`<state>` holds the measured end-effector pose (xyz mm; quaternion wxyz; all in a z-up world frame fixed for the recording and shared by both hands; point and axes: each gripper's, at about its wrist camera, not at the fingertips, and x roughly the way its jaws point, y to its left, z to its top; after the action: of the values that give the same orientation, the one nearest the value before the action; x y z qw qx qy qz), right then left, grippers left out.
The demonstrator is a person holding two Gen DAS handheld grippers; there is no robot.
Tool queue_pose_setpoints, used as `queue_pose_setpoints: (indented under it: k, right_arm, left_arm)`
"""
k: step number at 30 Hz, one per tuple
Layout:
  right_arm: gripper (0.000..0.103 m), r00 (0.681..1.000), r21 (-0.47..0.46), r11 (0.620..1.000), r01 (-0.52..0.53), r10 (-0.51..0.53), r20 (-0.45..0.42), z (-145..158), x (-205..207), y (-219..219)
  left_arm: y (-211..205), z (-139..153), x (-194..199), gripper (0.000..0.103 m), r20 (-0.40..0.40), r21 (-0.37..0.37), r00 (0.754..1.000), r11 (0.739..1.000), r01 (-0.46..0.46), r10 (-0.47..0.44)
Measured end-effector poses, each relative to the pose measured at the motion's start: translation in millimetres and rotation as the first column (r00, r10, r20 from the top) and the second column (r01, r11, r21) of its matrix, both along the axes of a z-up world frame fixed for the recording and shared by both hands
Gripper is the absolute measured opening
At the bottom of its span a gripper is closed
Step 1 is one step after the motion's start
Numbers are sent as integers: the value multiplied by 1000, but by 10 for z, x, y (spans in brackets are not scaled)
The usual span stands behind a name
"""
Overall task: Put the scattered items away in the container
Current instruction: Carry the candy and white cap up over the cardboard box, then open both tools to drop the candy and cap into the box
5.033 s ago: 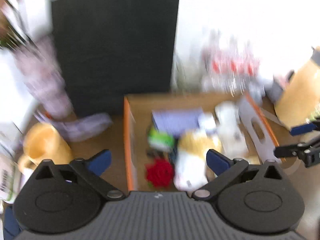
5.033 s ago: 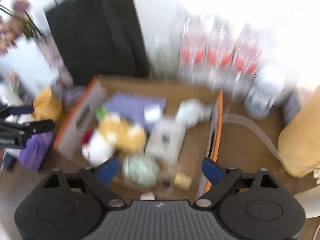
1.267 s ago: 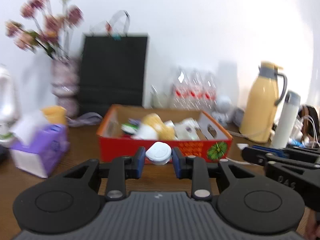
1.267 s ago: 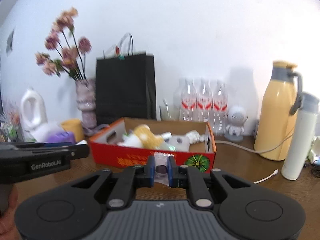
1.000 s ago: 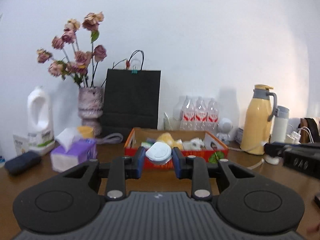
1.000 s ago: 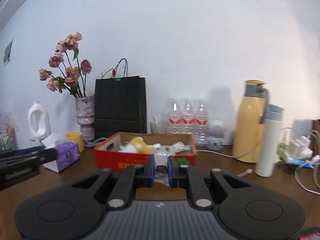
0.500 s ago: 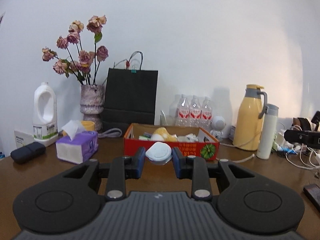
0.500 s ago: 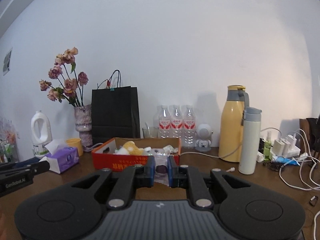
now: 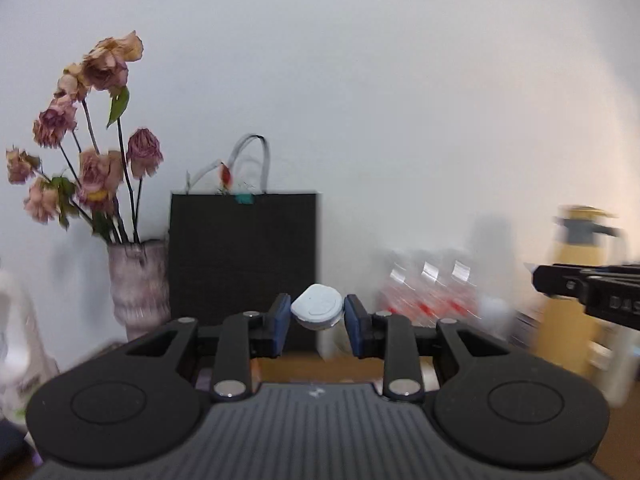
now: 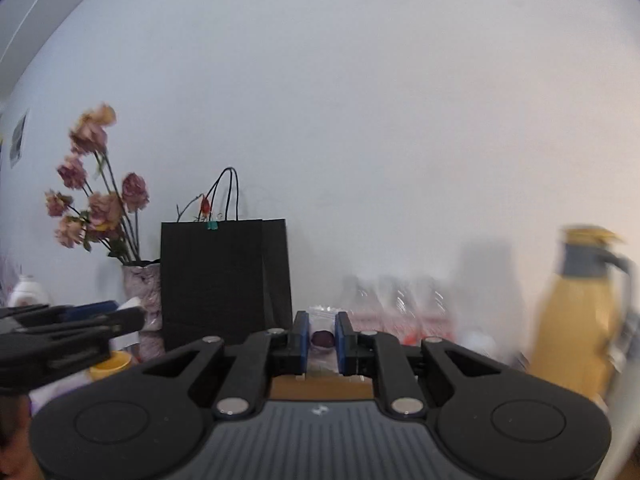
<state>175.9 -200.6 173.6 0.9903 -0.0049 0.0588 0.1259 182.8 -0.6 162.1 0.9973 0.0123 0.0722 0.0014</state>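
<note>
In the left wrist view my left gripper (image 9: pixel 317 314) is shut on a small round white lid-like case (image 9: pixel 318 307), held at its sides in front of the black bag. In the right wrist view my right gripper (image 10: pixel 322 332) is shut on a clear packet with a dark purple lump (image 10: pixel 322 339) inside. Each gripper shows in the other's view: the right gripper (image 9: pixel 540 278) at the right edge, the left gripper (image 10: pixel 116 312) at the left edge. The red cardboard box is hidden below the gripper bodies. Only a brown strip (image 9: pixel 340 368) shows under the fingers, and I cannot tell whether it is box or table.
Along the white wall stand a black paper bag (image 9: pixel 244 264), a vase of dried roses (image 9: pixel 138 284), several water bottles (image 9: pixel 424 292) and a yellow thermos jug (image 10: pixel 576 312). A white jug (image 9: pixel 12 340) is at the far left, a yellow cup (image 10: pixel 110 362) beside the vase.
Both grippers have moved closer to the back wall and a little higher. The red box has dropped out of sight beneath them; bag and vase look larger. Both grips are unchanged.
</note>
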Motion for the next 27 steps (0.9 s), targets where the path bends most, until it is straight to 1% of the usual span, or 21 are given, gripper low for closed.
queue_pose_setpoints:
  k: [1,3,6,7,9,10,11,12,13,14,15,16,17,18,19,20,22,24,25,26,27]
  right_arm:
    - [12,1000,-8,1000,25,-25,-7,41,200,43]
    - [12,999,22,999,33,-33,-25,101,480,57]
    - [12,999,14,999,40,-40,-37,83,685,74]
    - [12,997,14,999,38,-37,-62,61,756,62]
    - [12,986,8,999,42,-40,-160,23,935,34]
    - [12,966,-36,997,62,-69,-249,22,1083,41]
    - [12,919,-105,992,74,-109,-379,27,1282,55]
    - [13,856,-115,991,73,-122,-503,12,1489,5]
    - [13,783,-69,997,46,-78,-617,-13,1699,-91]
    - [12,706,-10,1000,26,-25,-708,-58,1896,-190]
    - [12,638,17,1000,18,2,-770,-118,2055,-259]
    - [12,588,24,1000,15,10,-809,-178,2181,-304]
    - [12,549,13,1000,18,1,-836,-250,2276,-339]
    - [12,515,-10,1000,10,-14,-857,-324,2354,-332]
    - [12,491,-25,1000,-2,-20,-871,-399,2418,-314]
    - [12,475,-34,999,-9,-26,-879,-465,2469,-284]
    - [13,447,-52,999,-17,-39,-894,-614,2547,-236]
    - [16,427,-78,997,-21,-62,-902,-791,2610,-147]
    - [18,417,-97,995,-22,-79,-906,-882,2638,-102]
    - [30,404,-117,993,-28,-96,-910,-955,2631,-65]
    - [37,395,-143,989,-31,-119,-911,-1029,2640,-29]
  left_arm:
    - [-2,3,223,30,-40,-21,999,1000,-11,11]
    - [77,-7,459,30,-82,-87,997,996,4,-11]
    - [139,-34,619,30,-82,-83,996,997,9,-16]
    - [173,-41,662,30,-89,-86,996,996,3,-11]
    - [235,-39,776,30,-136,-108,991,994,4,-19]
    - [253,-33,901,30,-199,-122,979,992,14,-38]
    - [264,-30,1076,30,-293,-136,954,990,24,-63]
    - [270,-47,1254,30,-395,-152,915,988,28,-86]
    - [286,-97,1475,30,-518,-167,848,986,28,-112]
    - [322,-159,1690,30,-625,-189,769,982,16,-133]
    - [374,-228,1868,30,-699,-210,700,978,-8,-145]
    - [407,-294,2021,30,-752,-206,643,978,-17,-147]
    - [411,-351,2129,30,-783,-181,606,984,-5,-141]
    - [397,-404,2194,30,-803,-150,582,989,10,-128]
    - [383,-465,2249,30,-820,-131,559,991,23,-121]
    - [368,-521,2284,30,-829,-130,543,991,37,-129]
    - [353,-634,2350,31,-838,-140,526,989,52,-146]
    - [344,-753,2418,33,-848,-120,515,992,36,-122]
    - [333,-814,2451,43,-861,-110,497,994,28,-109]
    - [303,-856,2468,51,-870,-101,482,995,27,-101]
    - [280,-874,2476,55,-876,-92,472,995,38,-99]
